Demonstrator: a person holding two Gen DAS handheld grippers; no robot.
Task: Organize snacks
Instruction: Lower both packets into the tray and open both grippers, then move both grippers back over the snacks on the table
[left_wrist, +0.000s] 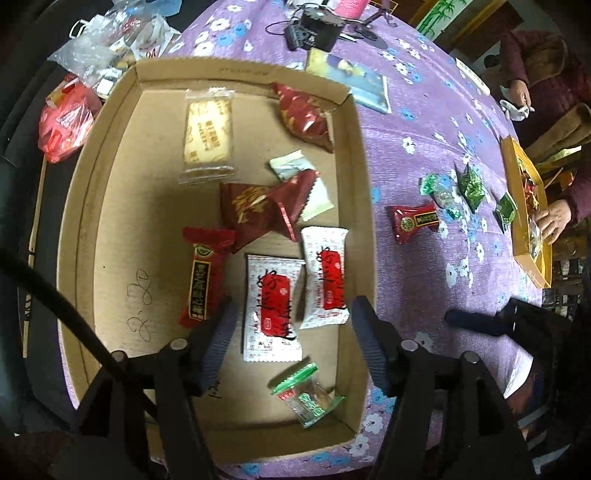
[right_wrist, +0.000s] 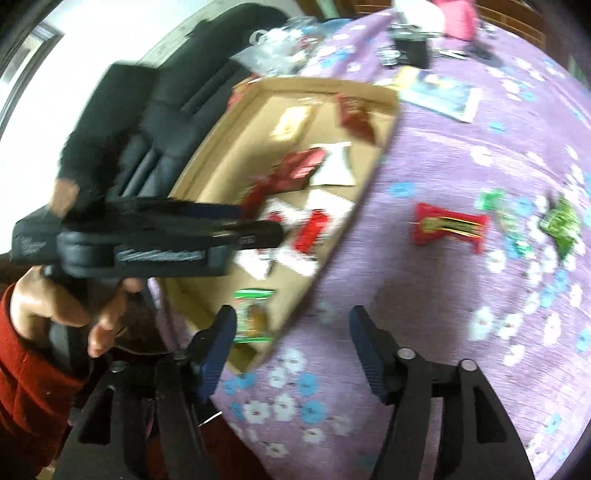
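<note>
A shallow cardboard box on the purple flowered tablecloth holds several wrapped snacks. Among them are two white-and-red packets, dark red pouches and a green-and-clear candy near the front wall. My left gripper hangs open above the white-and-red packets, pads touching nothing. In the blurred right wrist view, my right gripper is open over the box's near right corner, with nothing between its fingers. A red packet and some green candies lie loose on the cloth to the right of the box.
Another person's hand reaches into a yellow box at the far right. Plastic bags lie left of the cardboard box. A booklet and a black device sit behind it. The hand-held left gripper fills the left of the right wrist view.
</note>
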